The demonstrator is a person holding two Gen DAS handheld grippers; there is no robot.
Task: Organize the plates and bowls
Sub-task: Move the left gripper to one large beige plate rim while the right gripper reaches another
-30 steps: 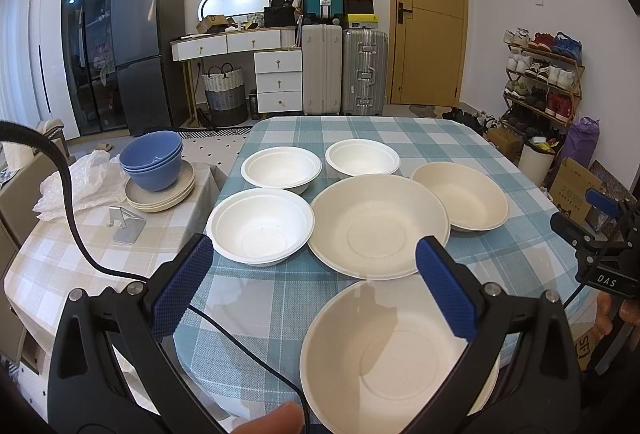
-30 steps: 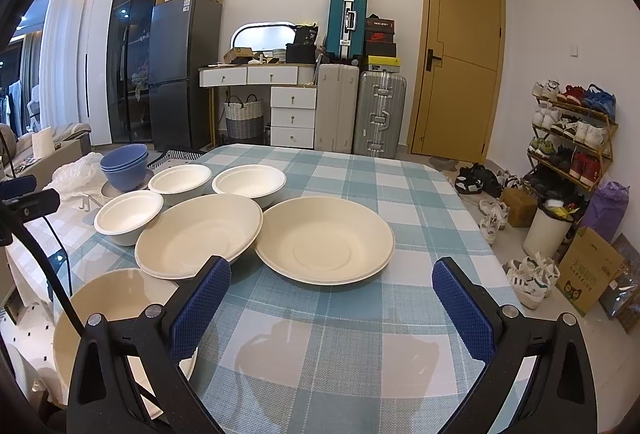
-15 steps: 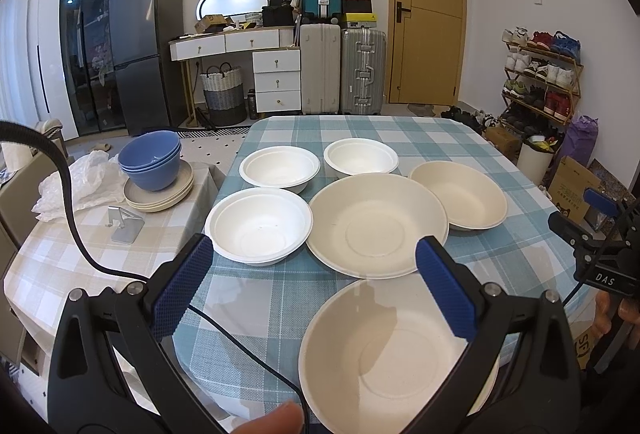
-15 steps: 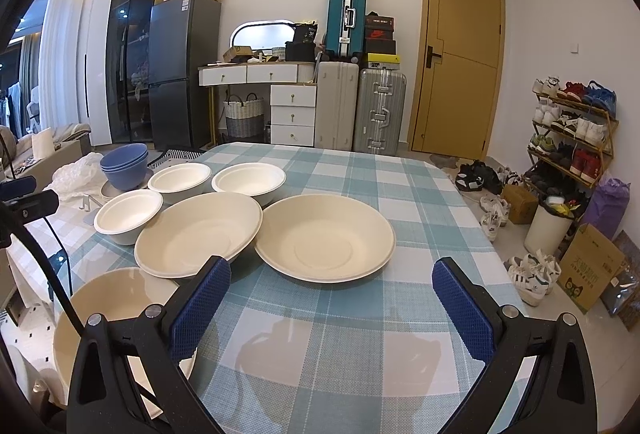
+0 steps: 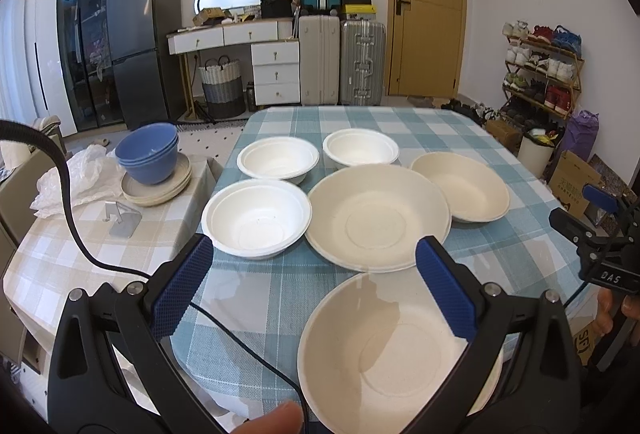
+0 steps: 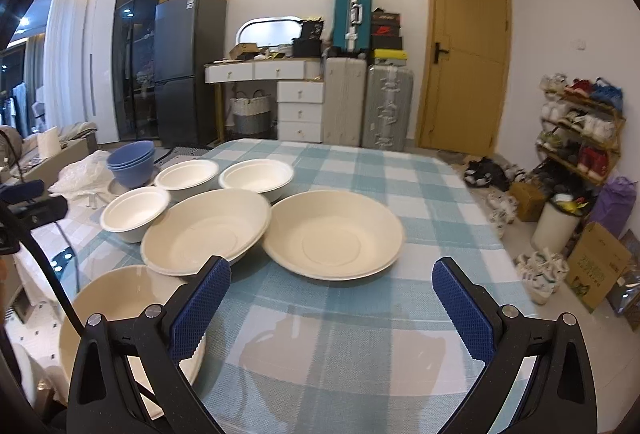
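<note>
Barely anything has shifted over the last second: both views sit almost as before, so sorting has not begun. The left tool (image 5: 308,260) and right tool (image 6: 331,280) hang released, grasping nothing. Three white bowls (image 5: 256,218) lie at ten o'clock on the desk (image 6: 360,170), the beige plates (image 6: 334,234) centrally, untouched.

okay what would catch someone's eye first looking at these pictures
Six pale paper dishes crowd the blue checked table: three white bowls on the left, three wider cream plates centre and right. Both the left gripper and the right gripper hover with jaws wide open. Stacked blue bowls sit on a side table.
</note>
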